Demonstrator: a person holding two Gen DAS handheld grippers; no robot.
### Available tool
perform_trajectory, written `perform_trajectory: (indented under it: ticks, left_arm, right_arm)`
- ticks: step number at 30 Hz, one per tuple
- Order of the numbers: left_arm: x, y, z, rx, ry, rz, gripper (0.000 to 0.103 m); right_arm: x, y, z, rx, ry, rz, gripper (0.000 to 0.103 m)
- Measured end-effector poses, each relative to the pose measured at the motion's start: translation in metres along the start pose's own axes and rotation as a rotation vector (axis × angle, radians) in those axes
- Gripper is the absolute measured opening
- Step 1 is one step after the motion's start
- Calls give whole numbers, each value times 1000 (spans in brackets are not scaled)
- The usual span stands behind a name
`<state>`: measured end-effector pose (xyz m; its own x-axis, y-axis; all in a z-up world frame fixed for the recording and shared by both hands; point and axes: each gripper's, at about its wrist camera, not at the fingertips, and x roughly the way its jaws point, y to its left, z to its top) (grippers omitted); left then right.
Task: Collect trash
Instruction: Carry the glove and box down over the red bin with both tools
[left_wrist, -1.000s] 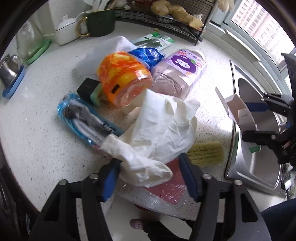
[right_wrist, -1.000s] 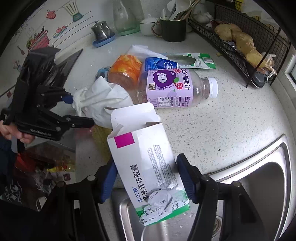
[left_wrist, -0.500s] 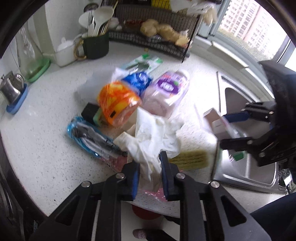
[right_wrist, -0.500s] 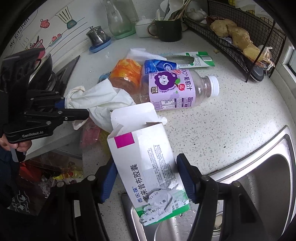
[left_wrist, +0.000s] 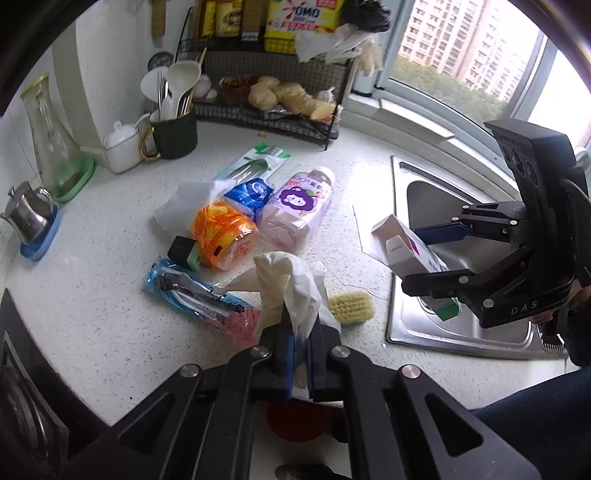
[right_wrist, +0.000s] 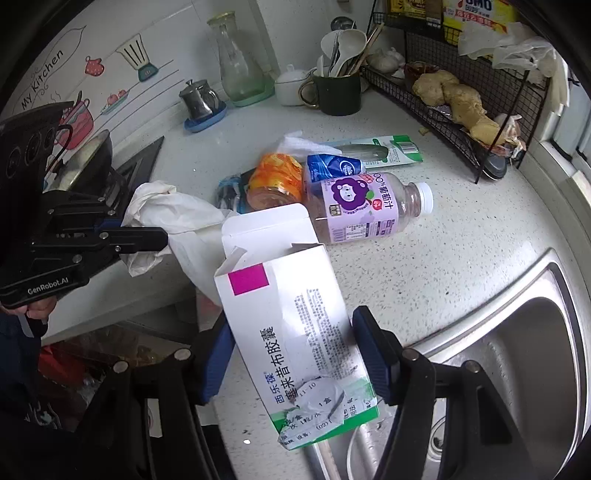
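One juice bottle (left_wrist: 295, 206), one orange jar (left_wrist: 223, 238) and one scrub brush (left_wrist: 351, 306) lay on the counter (left_wrist: 92, 314) — only the left wrist view showed the brush. The right gripper (right_wrist: 295, 354) gripped one white medicine box (right_wrist: 295, 332) half-wide above the sink's (right_wrist: 517, 350) edge. The left gripper (left_wrist: 299, 347) was clenched on one crumpled white glove (left_wrist: 291, 284) — lifted off the counter.

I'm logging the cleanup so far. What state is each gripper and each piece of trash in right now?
left gripper: shut on the white glove, lifted clear of the counter.
right gripper: shut on the medicine box, flap open, held over the sink edge.
purple juice bottle: capped, lying on its side.
orange jar: lying on its side.
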<state>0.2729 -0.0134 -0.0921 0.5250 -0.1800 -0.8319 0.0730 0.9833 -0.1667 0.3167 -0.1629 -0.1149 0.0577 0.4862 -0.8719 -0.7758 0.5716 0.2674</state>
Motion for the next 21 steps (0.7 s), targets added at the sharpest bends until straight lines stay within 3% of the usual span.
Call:
perform_trajectory:
  ticks: [11, 21]
  left_arm:
    - [-71, -16, -34, 114, -67, -62, 4]
    - [-128, -35, -100, 266, -102, -162, 4]
  right_arm:
    - [-46, 59, -29, 82, -72, -68, 60]
    - [-64, 142, -79, 181, -156, -156, 60]
